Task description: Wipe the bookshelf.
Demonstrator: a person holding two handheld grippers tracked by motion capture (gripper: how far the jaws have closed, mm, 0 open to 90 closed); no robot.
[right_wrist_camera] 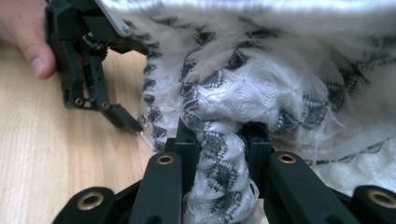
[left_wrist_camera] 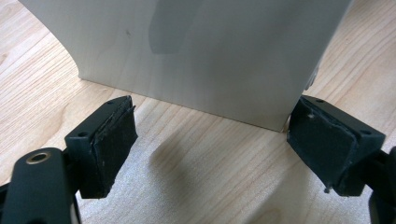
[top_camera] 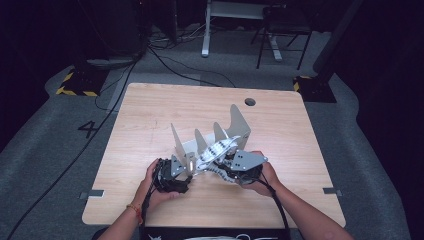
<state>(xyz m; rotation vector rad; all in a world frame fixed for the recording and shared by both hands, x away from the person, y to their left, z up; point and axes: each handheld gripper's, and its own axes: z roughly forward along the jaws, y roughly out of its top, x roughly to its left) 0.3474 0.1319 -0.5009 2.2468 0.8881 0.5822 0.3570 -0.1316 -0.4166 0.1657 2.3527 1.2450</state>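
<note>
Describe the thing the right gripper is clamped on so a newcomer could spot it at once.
On the wooden table, find the pale rack of upright dividers near the middle. Draped over its front slots lies a fuzzy white cloth with black zigzag marks, pinched by the right gripper. It is the one soft, patterned item among rigid plain panels.

Table (top_camera: pixel 150 115): pale wood-grain top, matt, smooth, with fine streaks in the left gripper view.
Rack (top_camera: pixel 239 122): thin sheet dividers, pale grey-white, smooth, satin finish that takes soft shadows (left_wrist_camera: pixel 196 56).
Cloth (right_wrist_camera: pixel 280 93): white woven fabric with a black pattern, soft, fuzzy, loose fibres at the creases, bunched and wrinkled.
Left gripper (left_wrist_camera: pixel 212 149): black matt plastic jaws; pads (left_wrist_camera: pixel 109 149) of dark rubbery foam, rough and frayed at the edges; brass-coloured rivet.
Right gripper (right_wrist_camera: pixel 218 144): black plastic links with a slight sheen, brass-coloured eyelets.
Floor (top_camera: pixel 45 150): grey, matt, carpet-like.
</note>
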